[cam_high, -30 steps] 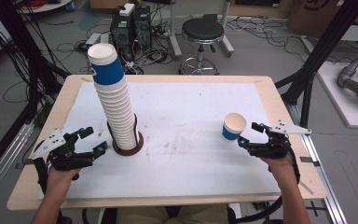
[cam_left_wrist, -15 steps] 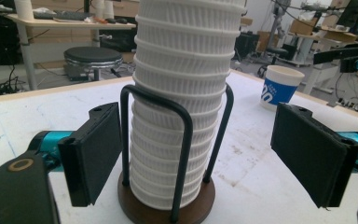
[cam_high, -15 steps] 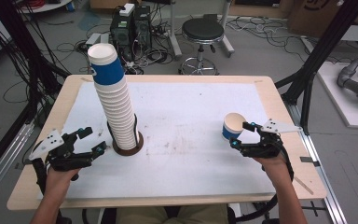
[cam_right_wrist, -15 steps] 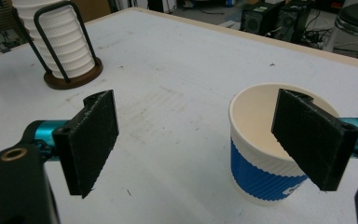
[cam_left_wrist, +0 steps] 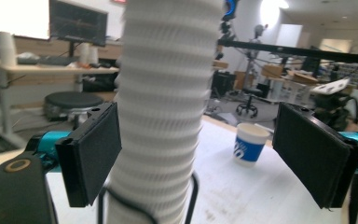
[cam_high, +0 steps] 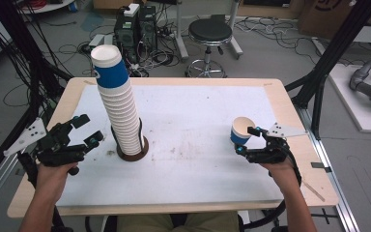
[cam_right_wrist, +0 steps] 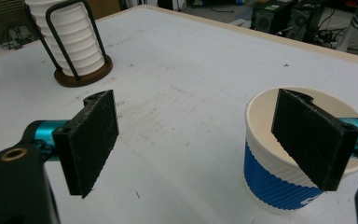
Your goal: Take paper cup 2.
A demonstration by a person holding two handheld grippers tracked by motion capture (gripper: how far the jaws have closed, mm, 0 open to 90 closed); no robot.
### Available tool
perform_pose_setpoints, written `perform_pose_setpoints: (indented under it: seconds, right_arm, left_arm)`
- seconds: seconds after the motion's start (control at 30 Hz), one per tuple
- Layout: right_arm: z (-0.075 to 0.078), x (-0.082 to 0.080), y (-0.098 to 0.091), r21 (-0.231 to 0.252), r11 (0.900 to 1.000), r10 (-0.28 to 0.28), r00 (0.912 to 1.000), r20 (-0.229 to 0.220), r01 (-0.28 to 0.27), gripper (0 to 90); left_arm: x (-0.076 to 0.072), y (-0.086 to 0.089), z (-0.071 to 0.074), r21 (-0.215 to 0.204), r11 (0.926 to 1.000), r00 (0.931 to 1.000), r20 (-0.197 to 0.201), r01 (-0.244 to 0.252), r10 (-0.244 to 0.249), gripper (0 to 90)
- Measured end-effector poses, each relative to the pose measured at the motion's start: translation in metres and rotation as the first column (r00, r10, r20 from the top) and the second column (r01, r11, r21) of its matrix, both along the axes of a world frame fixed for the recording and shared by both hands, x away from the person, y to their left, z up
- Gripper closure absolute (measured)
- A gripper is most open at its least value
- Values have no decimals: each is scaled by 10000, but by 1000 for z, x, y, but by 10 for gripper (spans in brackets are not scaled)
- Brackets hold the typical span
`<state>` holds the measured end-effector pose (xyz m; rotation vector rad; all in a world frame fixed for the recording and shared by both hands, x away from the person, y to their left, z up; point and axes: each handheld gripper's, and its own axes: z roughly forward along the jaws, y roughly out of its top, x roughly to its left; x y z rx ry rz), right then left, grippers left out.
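Raised since a second ago: left gripper (cam_high: 84, 129), off the table (cam_high: 198, 111) at the left edge, fingers just opening a little wider, apart, nothing pressed. Seen along those fingers (cam_left_wrist: 93, 151) in the left gripper view: cup stack (cam_left_wrist: 165, 107) close ahead, ribbed white wall between the pads but untouched by either. Just right of that gripper in the high view, cup stack (cam_high: 121, 111) leaning slightly, blue cup on top, foot in a round dark holder (cam_high: 133, 153) with a wire loop. Bare white table in the middle, faintly stained. Further right, single cup (cam_high: 242, 130), upright on the table, blue band, white rim, well apart from the stack. Hard beside it, right gripper (cam_high: 248, 140), shifted slightly left against the cup since the earlier frame, low over the table. Fingers apart in the right gripper view; one finger (cam_right_wrist: 312, 137) over the cup (cam_right_wrist: 284, 186) mouth, other finger well clear over bare table; nothing clamped.
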<state>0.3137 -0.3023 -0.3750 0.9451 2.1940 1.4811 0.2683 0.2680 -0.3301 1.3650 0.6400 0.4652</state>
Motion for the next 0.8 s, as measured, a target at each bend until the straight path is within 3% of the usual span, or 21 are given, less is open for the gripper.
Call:
perform_pose_setpoints:
  seconds: [0.13,0.4,0.67,0.8]
  right_arm:
    - [0,0,2,-57,9999,94,10000,-27,-95,150]
    - [1,0,6,-63,9996,284,9996,3,-284,150]
    - [0,1,8,-37,9993,363,9993,-53,-364,150]
    - [0,1,8,-56,9992,396,9992,-33,-396,150]
  left_arm:
    - [8,-9,15,155,9998,9998,194,85,-88,144]
    - [27,-18,38,645,9973,9991,259,-352,336,111]
    - [44,-29,45,846,9947,9982,180,-577,564,111]
    - [50,-35,46,869,9953,9990,156,-431,419,108]
